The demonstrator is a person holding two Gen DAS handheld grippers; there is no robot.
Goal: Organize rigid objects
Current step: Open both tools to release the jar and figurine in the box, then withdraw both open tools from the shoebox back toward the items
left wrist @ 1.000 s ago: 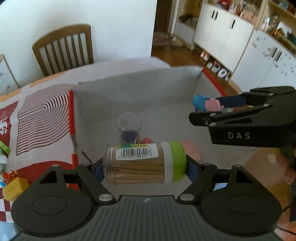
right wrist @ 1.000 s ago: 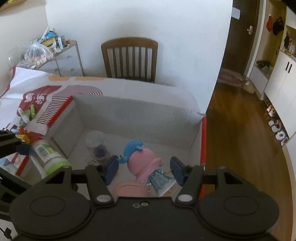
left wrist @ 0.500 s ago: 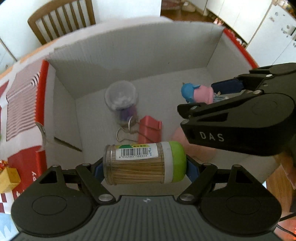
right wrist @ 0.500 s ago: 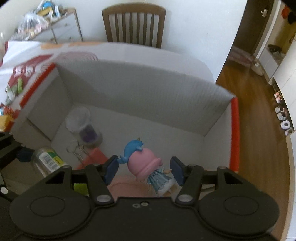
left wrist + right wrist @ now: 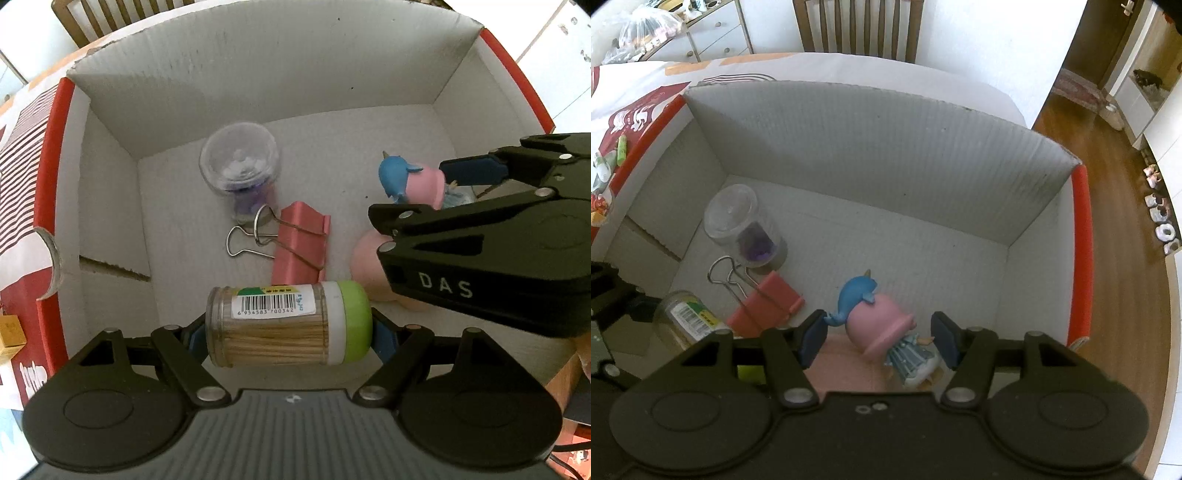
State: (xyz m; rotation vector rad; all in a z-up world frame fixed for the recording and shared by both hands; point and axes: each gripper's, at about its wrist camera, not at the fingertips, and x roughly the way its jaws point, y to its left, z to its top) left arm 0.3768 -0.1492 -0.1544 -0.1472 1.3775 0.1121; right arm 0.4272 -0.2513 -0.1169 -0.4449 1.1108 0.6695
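- Both grippers moved down into the box [image 5: 258, 74] since a second ago; before, only the far wall and the chair behind showed, now the whole box floor fills both views.
- Means both things are nearly ready to be let go inside the box.
- Left gripper [image 5: 288, 328] shut on the toothpick jar [image 5: 288, 325], held sideways, green cap to the right, low over the near part of the box floor.
- Right gripper [image 5: 879, 332] closed around the toy figure [image 5: 882, 325], which leans between the two blue pads; blue hat touching the left pad, dress near the right one.
- Toy figure hangs over the right side of the box floor, above a pink thing [image 5: 369, 266] lying under it.
- Already in the box: a clear jar [image 5: 240, 166] with purple bits by the back left, and a pink clip [image 5: 299, 247] just beside it.
- Toothpick jar sits just in front of the pink clip, close but hard to tell if touching.
- Next, likely: open the jaws slowly so the jar does not roll into the clip.
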